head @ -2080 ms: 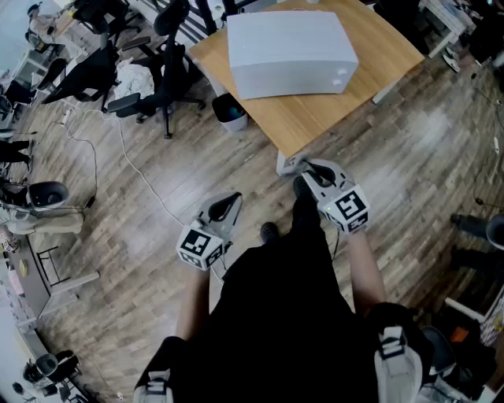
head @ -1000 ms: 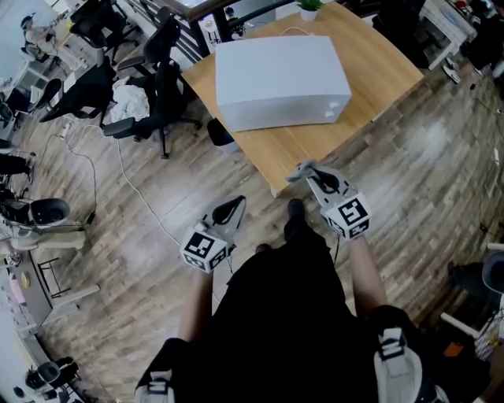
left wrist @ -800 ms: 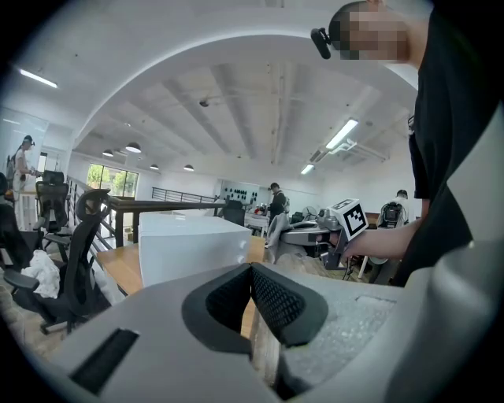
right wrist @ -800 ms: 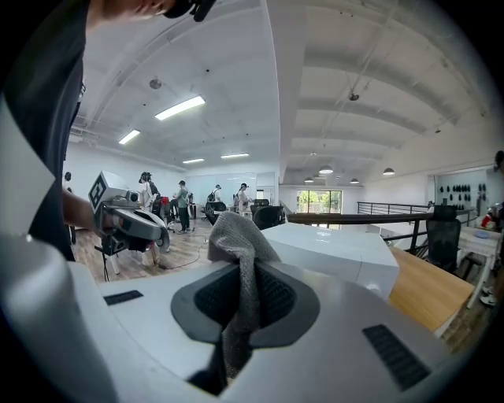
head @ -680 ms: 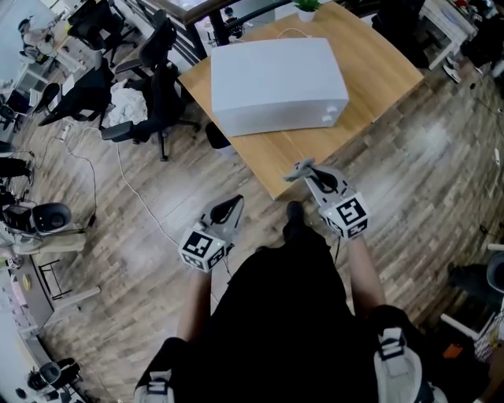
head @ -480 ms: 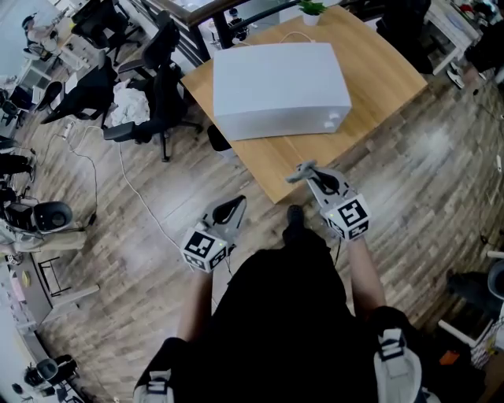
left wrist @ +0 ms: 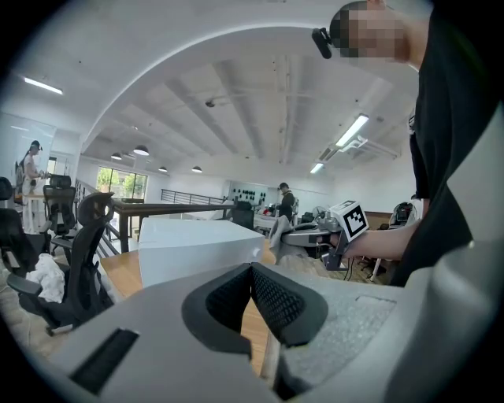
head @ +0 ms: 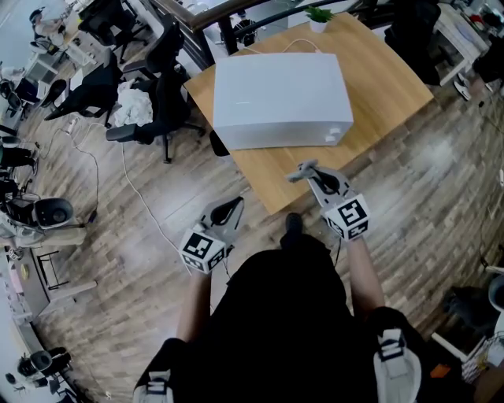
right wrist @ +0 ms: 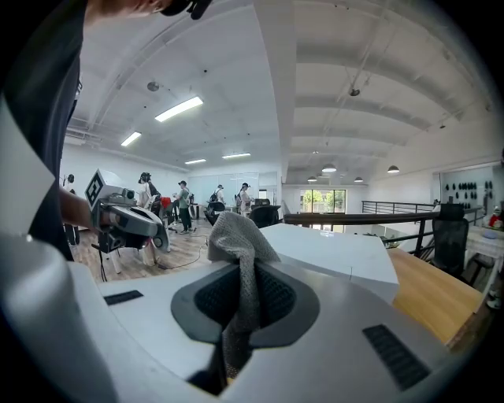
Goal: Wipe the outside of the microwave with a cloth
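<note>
The white microwave (head: pixel 279 98) stands on a wooden table (head: pixel 390 75), seen also in the left gripper view (left wrist: pixel 193 248) and the right gripper view (right wrist: pixel 331 252). My right gripper (head: pixel 309 173) hangs over the table's near edge, short of the microwave, shut on a grey cloth (right wrist: pixel 236 260) that sticks up between its jaws (head: pixel 301 171). My left gripper (head: pixel 229 208) hangs over the floor to the left of the table, its jaws shut with nothing between them (left wrist: pixel 250 295).
Black office chairs (head: pixel 161 102) with a white bundle stand left of the table. A small potted plant (head: pixel 318 17) sits at the table's far edge. A white cable (head: pixel 134 177) runs across the wooden floor. People stand far off in the room.
The microwave and table have come nearer in the head view as the person stepped forward. My right gripper with the cloth now reaches the table's near edge. The left gripper kept its place.
</note>
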The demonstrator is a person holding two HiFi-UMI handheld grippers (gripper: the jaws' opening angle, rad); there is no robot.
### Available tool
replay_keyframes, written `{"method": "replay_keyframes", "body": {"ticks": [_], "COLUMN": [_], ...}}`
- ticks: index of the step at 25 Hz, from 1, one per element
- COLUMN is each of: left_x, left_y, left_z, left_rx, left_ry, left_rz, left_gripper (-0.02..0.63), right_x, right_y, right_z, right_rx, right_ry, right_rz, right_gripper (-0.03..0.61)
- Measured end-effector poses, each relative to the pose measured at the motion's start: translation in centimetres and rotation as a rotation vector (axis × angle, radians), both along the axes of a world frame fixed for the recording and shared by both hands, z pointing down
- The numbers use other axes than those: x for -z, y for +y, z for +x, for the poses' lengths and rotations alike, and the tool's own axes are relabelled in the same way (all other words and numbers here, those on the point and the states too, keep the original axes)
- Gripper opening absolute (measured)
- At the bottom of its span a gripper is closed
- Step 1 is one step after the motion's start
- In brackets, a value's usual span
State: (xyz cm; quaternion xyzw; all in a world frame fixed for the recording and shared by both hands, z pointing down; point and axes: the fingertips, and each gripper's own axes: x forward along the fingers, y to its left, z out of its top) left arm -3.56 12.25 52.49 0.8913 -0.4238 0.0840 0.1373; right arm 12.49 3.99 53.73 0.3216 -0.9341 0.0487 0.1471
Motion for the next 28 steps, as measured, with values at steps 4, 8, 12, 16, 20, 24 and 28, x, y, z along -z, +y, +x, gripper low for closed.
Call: {"method": "replay_keyframes", "body": {"ticks": [4,8,12,16,20,24,28], "left_x": [0.1,0.1,0.2,0.2,0.1,0.4,0.2], "left_y": [-1.7,-3.1,-4.8,-5.7,-6.7,-7.2,-7.8], "left_z": [0.6,1.7,2.3,3.2,4.2,4.9,5.6], "left_rx": [0.019,0.03,0.042,0.059,0.068,0.076,0.088], "left_ry": [-0.004,-0.009,-0.014,-0.016,-0.022,-0.026,-0.026], "left_rz": [-0.002,-0.004,0.006,0.009,0.017,0.02,0.014], "left_gripper": [0.002,0.002,0.002,0.002,0.002,0.002,0.002], "right_x": [-0.1,0.0,-0.1,-0.1,-0.4,0.1,0.3], "right_y": [-2.2,-4.2,-6.4,-7.6,-9.0,-10.2,-11.6], "right_z": [0.9,2.3,3.3,4.3,5.4,6.6,8.0], "right_rx": [0.005,0.008,0.011,0.025,0.028,0.008,-0.011], "right_ry": [0.013,0.015,0.023,0.025,0.027,0.004,-0.005], "right_rz": [-0.001,0.009,0.017,0.026,0.031,0.043,0.057], "right_gripper": [0.017,0.017,0.017,0.017,0.017,0.018,0.018]}}
